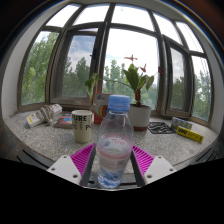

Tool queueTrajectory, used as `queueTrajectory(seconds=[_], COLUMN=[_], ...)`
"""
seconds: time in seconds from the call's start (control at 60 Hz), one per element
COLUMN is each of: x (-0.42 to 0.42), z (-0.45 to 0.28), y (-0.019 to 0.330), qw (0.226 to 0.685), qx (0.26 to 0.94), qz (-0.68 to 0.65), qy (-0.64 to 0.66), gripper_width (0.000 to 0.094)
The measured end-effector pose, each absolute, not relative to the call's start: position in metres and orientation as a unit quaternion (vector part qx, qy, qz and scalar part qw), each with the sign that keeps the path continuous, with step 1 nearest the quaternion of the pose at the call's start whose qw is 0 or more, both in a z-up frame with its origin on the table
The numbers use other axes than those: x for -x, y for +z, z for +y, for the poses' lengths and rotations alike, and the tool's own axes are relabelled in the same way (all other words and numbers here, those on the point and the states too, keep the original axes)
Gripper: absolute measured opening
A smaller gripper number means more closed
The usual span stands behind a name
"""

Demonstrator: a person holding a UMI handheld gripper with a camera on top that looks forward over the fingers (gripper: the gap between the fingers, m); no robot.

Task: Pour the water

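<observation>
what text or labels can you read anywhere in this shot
Mug: dark lettering on its side, too small to read.
Bottle between the tongs: no label or text visible.
Yellow box on the sill: no print legible.
Nothing else readable.

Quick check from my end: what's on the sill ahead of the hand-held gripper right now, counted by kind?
Water bottles: 1, blue cap, clear, between the fingers of the hand-held gripper
Mugs: 1
Potted plants: 1
Yellow boxes: 1
Other small items near the windows: too unclear to count
Total counted: 4
</observation>
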State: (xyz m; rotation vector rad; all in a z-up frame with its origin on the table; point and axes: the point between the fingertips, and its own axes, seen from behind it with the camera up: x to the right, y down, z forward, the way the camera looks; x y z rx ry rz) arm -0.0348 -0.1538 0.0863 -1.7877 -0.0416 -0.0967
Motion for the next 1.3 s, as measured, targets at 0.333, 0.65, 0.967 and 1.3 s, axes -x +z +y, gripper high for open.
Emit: queueTrajectory(seconds=[0.333,0.65,0.967,1.3], x=[0.033,-0.034,-0.056,0.071], z=[-0.139,-0.131,-0.039,0.069], y=[0.094,0.156,0.353,0.31], qw=[0.643,0.64,0.569,0.358], qx=[0.765,0.741,0.51,0.243], qz=[-0.005,-0.001,-0.248,-0.567], qy=[-0.028,-0.203,-0.596,-0.701], gripper_width=[0.0296,0.0297,0.0292,0.0296])
